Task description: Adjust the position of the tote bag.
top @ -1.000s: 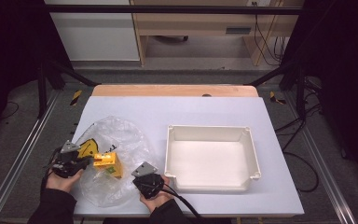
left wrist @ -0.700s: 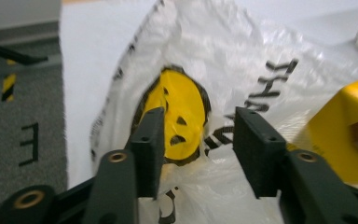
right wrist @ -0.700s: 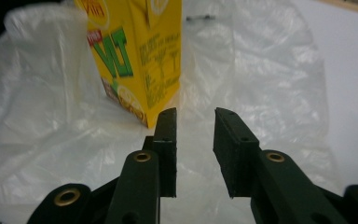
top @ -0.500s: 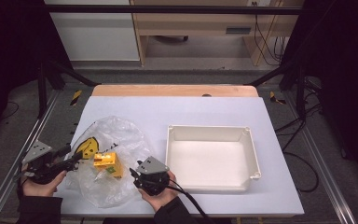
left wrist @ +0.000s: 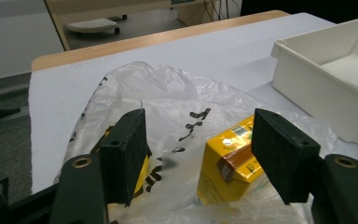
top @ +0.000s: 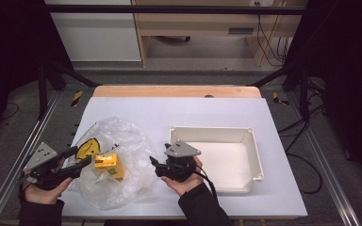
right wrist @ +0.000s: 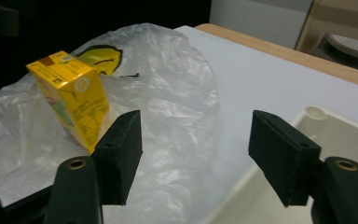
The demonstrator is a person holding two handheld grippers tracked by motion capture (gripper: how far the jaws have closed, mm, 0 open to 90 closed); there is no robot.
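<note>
Two grippers flank the small yellow cardboard carton (top: 109,165), which stands on the crumpled clear plastic bag (top: 122,141) at the near left of the white table (top: 217,110). The left gripper (top: 81,160) sits just left of the carton, its jaws having just been opening and now apart with nothing clamped. The right gripper (top: 153,165) hangs to the carton's right, at the bag's right edge, jaws likewise just opened and empty. The left one looks nearer. The carton (right wrist: 70,100) stands with its long axis upright, slightly tilted, glossy yellow with a brown band near the top (left wrist: 230,163). The shallow cream plastic tray (top: 252,141) lies right of the bag.
</note>
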